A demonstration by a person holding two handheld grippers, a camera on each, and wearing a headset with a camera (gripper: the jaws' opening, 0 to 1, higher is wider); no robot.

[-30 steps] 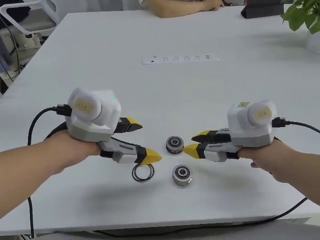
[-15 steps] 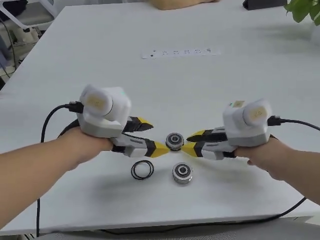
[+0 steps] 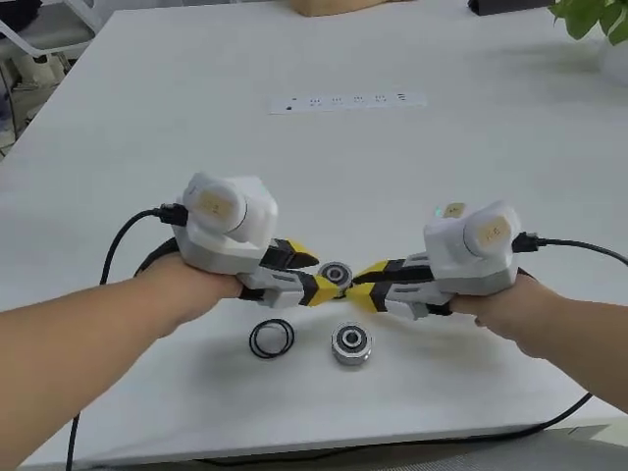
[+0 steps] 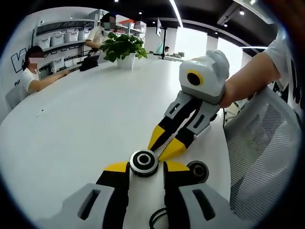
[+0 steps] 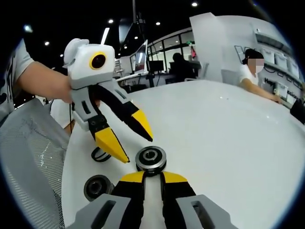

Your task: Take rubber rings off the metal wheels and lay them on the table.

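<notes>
Wheel [image 3: 336,276] between left gripper [image 3: 314,275] and right gripper [image 3: 360,283], both released; table [image 3: 442,147] stretches wide beyond.

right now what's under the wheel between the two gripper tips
White table shows all around the wheel, which sits between the left gripper and right gripper. Its underside is hidden, so whether it rests on the table or is lifted cannot be told.

Black, yellow-tipped left claw [image 3: 314,276], right claw [image 3: 361,287]; 2 black cables [image 3: 574,247]; pale short sleeves [image 4: 281,52]
</notes>
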